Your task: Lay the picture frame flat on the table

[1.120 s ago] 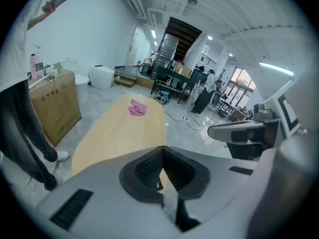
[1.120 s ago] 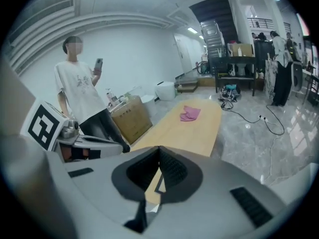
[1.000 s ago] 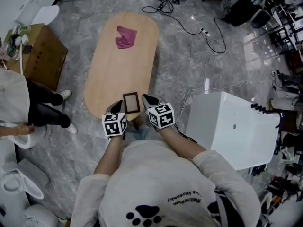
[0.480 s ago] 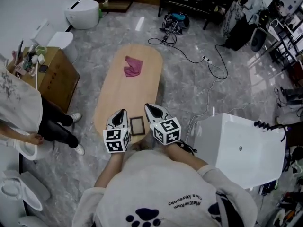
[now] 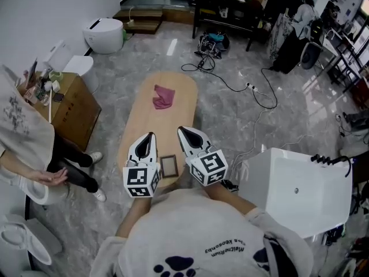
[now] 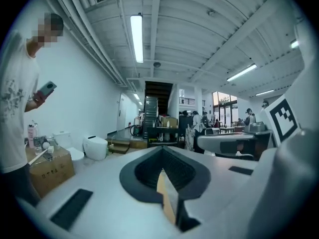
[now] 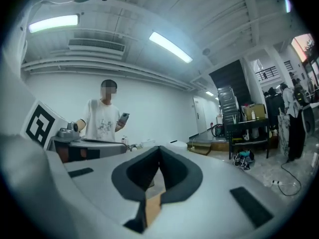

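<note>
The picture frame (image 5: 169, 166) lies flat, face up as far as I can judge, at the near end of the long wooden surface (image 5: 154, 120), right in front of the person. From above it shows between the left gripper (image 5: 149, 138) and the right gripper (image 5: 184, 134), but both are held well above it and touch nothing. Each gripper's own view looks out level across the room, with the jaws clenched together and nothing between them.

So the job looks done, and the risk now is undoing it. The frame sits close to the person's body, and the near edge of the surface is hidden under their torso, so I cannot tell how much margin it has. A knee or hip bumping that end, or a gripper dropped carelessly, could nudge the frame over the edge onto the stone floor. Cables (image 5: 253, 88) trail across the floor to the right. The pink cloth (image 5: 163, 97) at the far end is well clear, as is the bystander (image 5: 26, 137) on the left.
</note>
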Tool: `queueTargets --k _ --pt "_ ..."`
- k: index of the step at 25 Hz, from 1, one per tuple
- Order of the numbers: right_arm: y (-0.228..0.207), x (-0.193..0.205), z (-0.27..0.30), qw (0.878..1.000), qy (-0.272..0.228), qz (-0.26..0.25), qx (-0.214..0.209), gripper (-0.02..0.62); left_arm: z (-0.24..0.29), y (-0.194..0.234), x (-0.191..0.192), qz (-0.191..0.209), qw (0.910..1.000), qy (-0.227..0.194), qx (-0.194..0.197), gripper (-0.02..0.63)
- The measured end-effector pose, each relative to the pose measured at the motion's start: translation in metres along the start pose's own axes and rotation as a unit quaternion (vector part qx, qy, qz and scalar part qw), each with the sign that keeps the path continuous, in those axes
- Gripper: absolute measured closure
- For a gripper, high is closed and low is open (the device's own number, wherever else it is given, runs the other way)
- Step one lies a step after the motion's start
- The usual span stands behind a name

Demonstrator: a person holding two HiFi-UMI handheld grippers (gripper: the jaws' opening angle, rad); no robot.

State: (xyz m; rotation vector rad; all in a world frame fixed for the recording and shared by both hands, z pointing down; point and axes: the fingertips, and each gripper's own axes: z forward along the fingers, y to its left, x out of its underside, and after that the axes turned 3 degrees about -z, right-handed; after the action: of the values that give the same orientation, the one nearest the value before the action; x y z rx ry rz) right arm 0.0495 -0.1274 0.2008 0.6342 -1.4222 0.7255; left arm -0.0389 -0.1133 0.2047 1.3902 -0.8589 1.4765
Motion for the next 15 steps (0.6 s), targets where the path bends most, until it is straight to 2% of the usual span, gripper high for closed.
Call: queueTargets --k 8,15 --pt "0.011 -0.028 -0.013 0.999 -0.036 -0.037 -0.006 0.584 -0.011 -0.012 -0.027 0.011 0.9992 -0.039 0.000 0.597" --pt "0.008 -0.026 -0.022 0.998 -0.042 -0.043 -0.015 0.584 -0.012 -0.021 -0.020 0.024 0.9989 -0.040 -0.006 0.597"
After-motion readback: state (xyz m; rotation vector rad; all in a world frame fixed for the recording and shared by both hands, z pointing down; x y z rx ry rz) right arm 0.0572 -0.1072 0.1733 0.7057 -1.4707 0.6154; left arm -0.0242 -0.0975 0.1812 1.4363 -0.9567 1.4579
